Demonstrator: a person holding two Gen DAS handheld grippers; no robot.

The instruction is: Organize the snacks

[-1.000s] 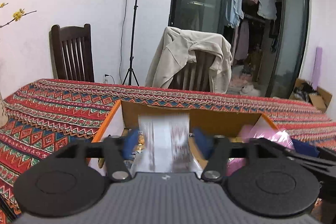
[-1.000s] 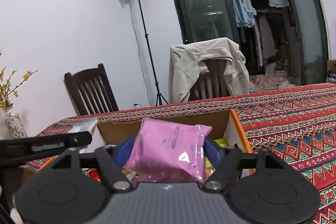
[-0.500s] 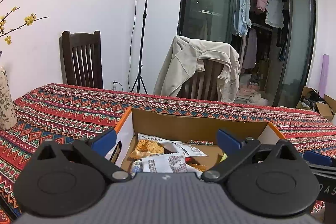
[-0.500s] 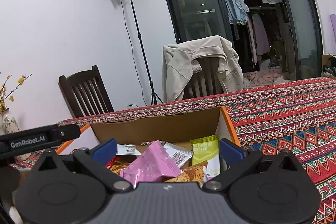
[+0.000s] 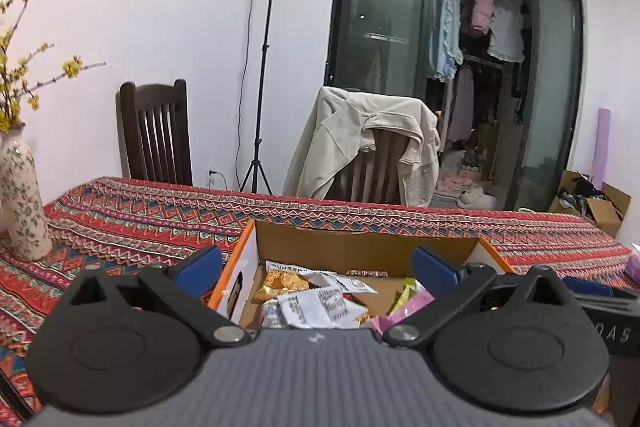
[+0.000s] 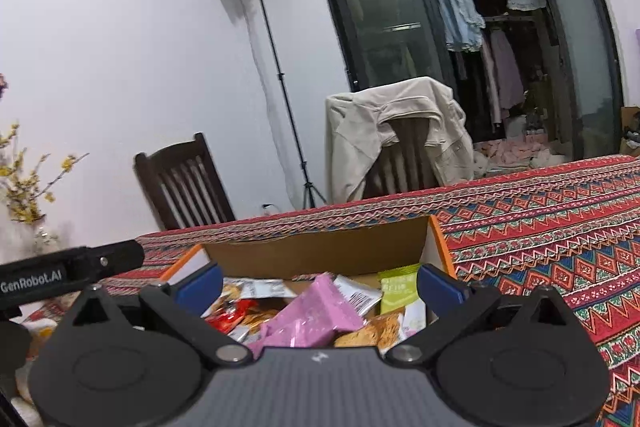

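Both the left gripper (image 5: 316,269) and right gripper (image 6: 320,281) gape wide and empty above the snack-filled box (image 5: 360,245) on the table (image 5: 132,223).

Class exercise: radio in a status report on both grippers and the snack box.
Left gripper open, empty. Right gripper open, empty. Pink packet lying in cardboard box with other snacks. Nothing blocking.

The left gripper (image 5: 316,269) points slightly downward, its blue-padded fingers (image 5: 198,269) spread wide with nothing pressed between them. The right gripper (image 6: 320,285) sits at the same shallow downward tilt, jaws likewise fully apart and empty. Neither holding hand is in view, so their grip cannot be judged.
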